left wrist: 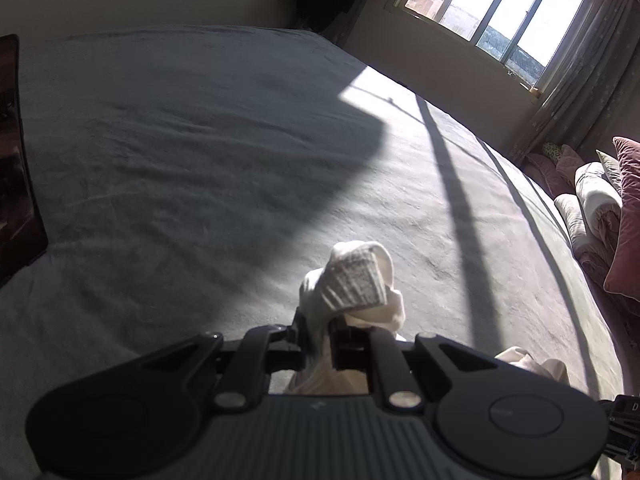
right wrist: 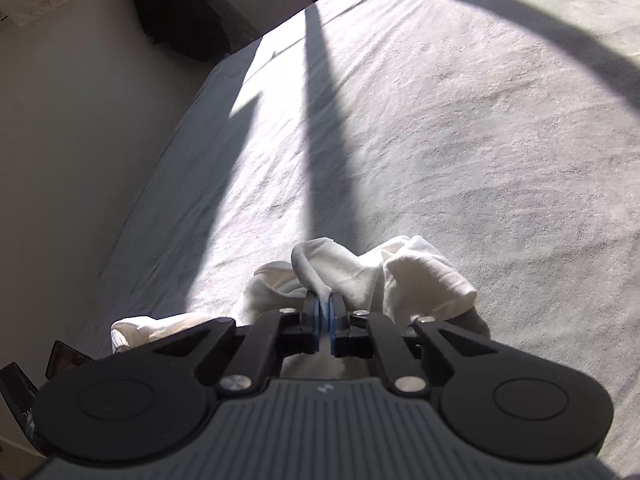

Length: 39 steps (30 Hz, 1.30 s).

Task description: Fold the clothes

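Observation:
A white garment (left wrist: 352, 280) with a ribbed cuff is bunched up over a grey bed sheet (left wrist: 200, 140). My left gripper (left wrist: 318, 320) is shut on a fold of it, and the cloth sticks up past the fingers. In the right wrist view the same white garment (right wrist: 400, 272) lies crumpled just ahead. My right gripper (right wrist: 325, 300) is shut on an edge of it between the blue pads (right wrist: 319, 312). More white cloth (right wrist: 136, 330) trails off to the left below the gripper.
The bed sheet (right wrist: 440, 120) fills most of both views, with sun patches and long shadows. A window (left wrist: 492, 12) and curtain are at the far right. Pink cushions (left wrist: 624, 220) lie at the right. A dark board (left wrist: 16, 160) is at the bed's left edge.

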Tool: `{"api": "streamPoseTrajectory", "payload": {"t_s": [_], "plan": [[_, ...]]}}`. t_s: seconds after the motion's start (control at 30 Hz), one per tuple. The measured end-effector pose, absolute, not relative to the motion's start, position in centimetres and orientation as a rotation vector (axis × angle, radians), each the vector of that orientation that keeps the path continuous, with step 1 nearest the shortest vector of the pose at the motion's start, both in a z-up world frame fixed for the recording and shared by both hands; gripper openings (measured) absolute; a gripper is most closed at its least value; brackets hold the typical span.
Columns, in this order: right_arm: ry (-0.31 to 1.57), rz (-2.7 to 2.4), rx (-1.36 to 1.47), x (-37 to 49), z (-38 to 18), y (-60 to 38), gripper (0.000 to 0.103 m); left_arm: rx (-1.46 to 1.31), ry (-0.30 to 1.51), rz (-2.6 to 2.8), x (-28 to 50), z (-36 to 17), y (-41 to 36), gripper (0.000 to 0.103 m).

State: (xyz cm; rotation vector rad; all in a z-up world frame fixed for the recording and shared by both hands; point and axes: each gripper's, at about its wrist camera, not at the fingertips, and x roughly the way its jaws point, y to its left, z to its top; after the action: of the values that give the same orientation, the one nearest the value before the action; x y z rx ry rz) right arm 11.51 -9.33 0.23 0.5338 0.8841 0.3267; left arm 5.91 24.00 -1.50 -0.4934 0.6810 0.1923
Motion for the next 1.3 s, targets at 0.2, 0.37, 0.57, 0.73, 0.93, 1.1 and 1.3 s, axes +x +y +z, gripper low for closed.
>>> {"api": "streamPoseTrajectory", "payload": {"t_s": [0.2,0.37,0.57,0.73,0.93,1.1,1.3], "plan": [[0.778,0.225,0.429,14.7,3.5,-9.8,0.005,-0.522,0.662,0.216,6.3,-1.6,25.0,0.01],[0.731,0.167,0.354,17.4,4.9,-9.6,0.005,-0.5,0.655,0.265,6.8,-1.7,25.4,0.01],[0.723,0.147,0.276,19.5,4.9,-9.2,0.005,-0.489,0.673,0.287,7.3,-2.0,25.9,0.011],[0.799,0.197,0.316,19.0,3.9,-9.0,0.015,-0.504,0.688,0.257,7.3,-2.0,26.1,0.02],[0.833,0.246,0.329,16.8,3.3,-8.3,0.061,-0.585,0.74,0.189,6.5,-2.3,26.8,0.056],[0.87,0.282,0.321,15.1,2.2,-7.4,0.061,-0.691,0.811,0.131,5.2,-3.3,27.7,0.061],[0.925,0.302,0.324,13.1,-0.2,-6.3,0.061,-0.857,0.896,0.027,3.1,-4.9,27.9,0.061]]}}
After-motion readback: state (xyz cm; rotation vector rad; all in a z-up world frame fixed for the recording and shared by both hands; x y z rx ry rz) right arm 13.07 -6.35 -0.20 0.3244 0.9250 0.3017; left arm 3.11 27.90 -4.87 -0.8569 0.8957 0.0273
